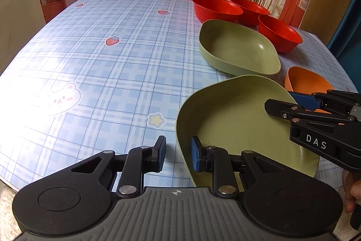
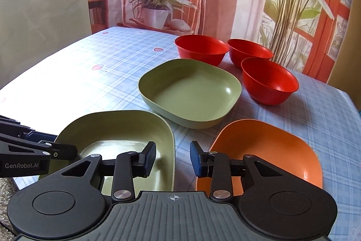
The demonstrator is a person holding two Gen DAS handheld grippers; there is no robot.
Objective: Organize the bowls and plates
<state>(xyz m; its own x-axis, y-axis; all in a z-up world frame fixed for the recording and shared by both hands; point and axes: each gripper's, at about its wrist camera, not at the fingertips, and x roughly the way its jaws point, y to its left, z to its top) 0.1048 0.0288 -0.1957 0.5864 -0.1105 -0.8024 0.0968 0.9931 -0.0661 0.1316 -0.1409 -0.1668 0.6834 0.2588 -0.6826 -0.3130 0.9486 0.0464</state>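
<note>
Grippers poised at the near green plate

Lettering shows on both tools: "DAS" on the right gripper point(image 1: 300, 103) in the left wrist view, "GenRobot.AI" on the left gripper point(image 2: 65, 151) in the right wrist view. The left gripper point(image 1: 178, 154) stands open, its fingers straddling the near rim of the closest green rounded-square plastic plate point(image 1: 237, 119), gripping nothing. The right gripper point(image 2: 172, 158) is open and empty, over the gap between that plate point(image 2: 126, 128) and the orange rounded-square plate point(image 2: 268, 146). Farther on the blue plaid table point(image 2: 112, 73) sit a second green plate point(image 2: 191, 92) and three red round bowls point(image 2: 268, 80). Only the left view shows fingertips of a hand point(image 1: 352, 193).
</note>
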